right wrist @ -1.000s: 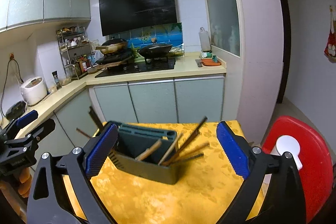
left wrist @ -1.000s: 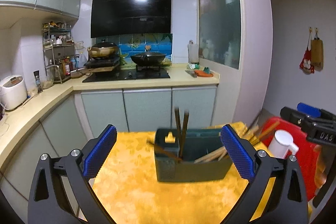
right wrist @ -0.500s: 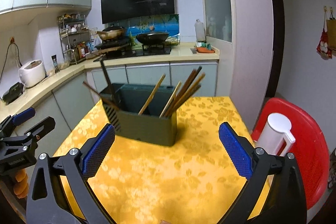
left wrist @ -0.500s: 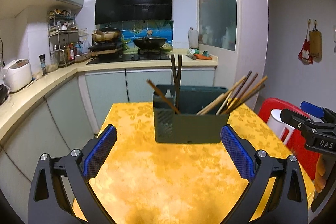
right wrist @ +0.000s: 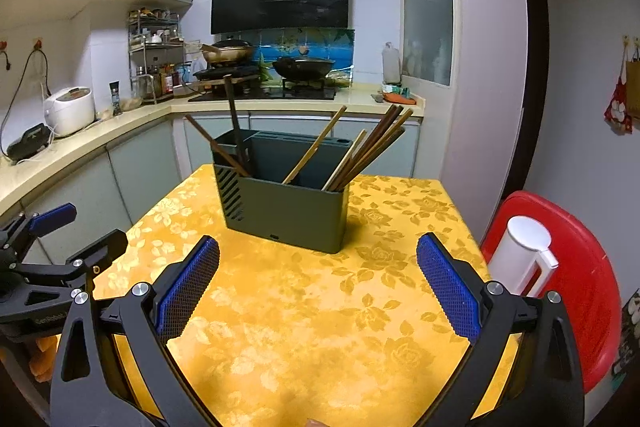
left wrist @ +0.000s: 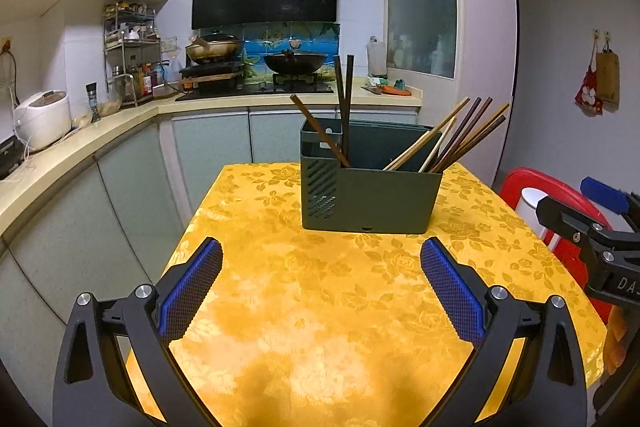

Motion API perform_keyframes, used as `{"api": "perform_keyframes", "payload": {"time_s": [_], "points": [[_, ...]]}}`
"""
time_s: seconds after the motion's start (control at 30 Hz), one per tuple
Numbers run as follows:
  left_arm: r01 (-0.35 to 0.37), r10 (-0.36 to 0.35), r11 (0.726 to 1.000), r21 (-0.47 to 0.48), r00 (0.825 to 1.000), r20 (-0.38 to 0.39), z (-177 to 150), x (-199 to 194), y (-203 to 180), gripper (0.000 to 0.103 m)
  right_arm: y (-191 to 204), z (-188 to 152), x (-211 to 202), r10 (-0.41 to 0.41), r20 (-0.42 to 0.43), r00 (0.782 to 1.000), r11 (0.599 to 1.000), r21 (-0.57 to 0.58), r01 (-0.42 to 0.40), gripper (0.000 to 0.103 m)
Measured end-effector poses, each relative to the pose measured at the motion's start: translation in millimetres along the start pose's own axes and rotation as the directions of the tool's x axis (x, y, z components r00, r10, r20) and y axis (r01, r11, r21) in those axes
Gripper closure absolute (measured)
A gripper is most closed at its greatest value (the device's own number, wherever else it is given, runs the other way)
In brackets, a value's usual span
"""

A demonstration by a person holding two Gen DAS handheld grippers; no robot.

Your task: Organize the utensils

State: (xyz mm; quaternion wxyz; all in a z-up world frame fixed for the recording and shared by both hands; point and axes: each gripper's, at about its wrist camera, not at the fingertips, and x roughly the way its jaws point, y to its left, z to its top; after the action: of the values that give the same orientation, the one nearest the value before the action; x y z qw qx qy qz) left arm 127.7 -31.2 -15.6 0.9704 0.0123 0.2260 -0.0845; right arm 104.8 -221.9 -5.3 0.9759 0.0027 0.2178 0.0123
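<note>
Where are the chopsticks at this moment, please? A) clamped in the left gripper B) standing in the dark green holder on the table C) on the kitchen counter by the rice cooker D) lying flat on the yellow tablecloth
B: the chopsticks lean out of the dark green holder, while the left gripper and right gripper are both open and empty.

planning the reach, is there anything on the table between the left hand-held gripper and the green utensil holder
Nothing: in the left wrist view only bare yellow tablecloth lies between the open left hand-held gripper and the utensil holder.
</note>
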Motion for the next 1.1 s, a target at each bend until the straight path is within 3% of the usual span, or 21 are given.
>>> {"api": "perform_keyframes", "payload": {"time_s": [1.1], "points": [[-0.035, 0.035, 0.999, 0.011, 0.999, -0.019, -21, 6, -1, 0.007, -1, -23, 7, 0.031, -0.034, 0.999, 0.998, 0.048, -0.029, 0.007]]}}
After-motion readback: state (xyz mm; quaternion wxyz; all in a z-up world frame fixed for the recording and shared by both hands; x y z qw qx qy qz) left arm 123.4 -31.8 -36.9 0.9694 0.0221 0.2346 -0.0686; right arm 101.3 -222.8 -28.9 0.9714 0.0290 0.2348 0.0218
